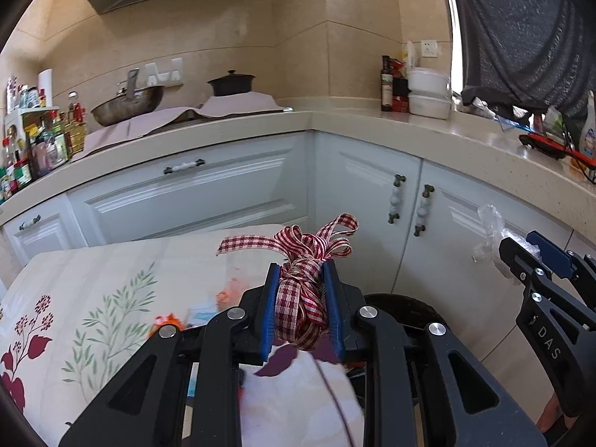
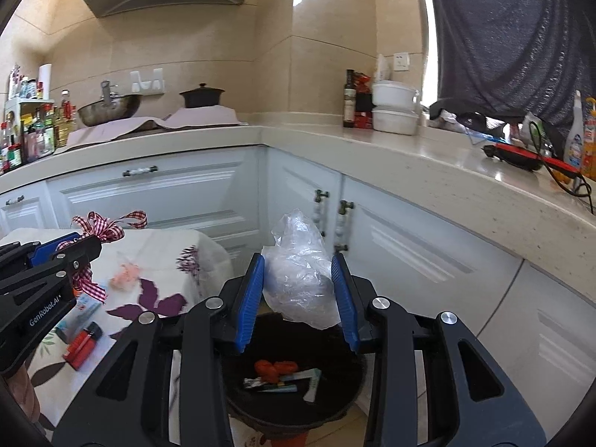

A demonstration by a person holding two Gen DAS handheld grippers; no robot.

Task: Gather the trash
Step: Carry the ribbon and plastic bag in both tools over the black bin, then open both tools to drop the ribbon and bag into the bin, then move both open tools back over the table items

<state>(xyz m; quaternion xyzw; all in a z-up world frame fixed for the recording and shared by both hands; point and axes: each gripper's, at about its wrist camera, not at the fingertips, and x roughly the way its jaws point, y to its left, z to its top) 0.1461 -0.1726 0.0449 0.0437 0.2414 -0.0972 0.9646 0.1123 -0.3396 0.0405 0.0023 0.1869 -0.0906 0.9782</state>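
Observation:
My left gripper (image 1: 302, 272) is shut on a bundle of red-and-white checked ribbon (image 1: 303, 279) and holds it above the floral-cloth table (image 1: 93, 290). It also shows in the right wrist view (image 2: 83, 240) with the ribbon (image 2: 106, 225). My right gripper (image 2: 298, 264) is shut on a crumpled clear plastic bag (image 2: 300, 275), held over a round black bin (image 2: 335, 406) that holds red scraps and wrappers. The right gripper shows at the right of the left wrist view (image 1: 521, 246) with the plastic (image 1: 491, 231).
On the table lie a red lighter (image 2: 80, 348), a small blue-white packet (image 2: 83, 309) and a pink crumpled scrap (image 2: 126, 273). White cabinets (image 2: 409, 246) and a beige countertop (image 2: 428, 160) wrap behind and to the right. A wok (image 2: 108, 108) and pot (image 2: 201, 97) sit on the stove.

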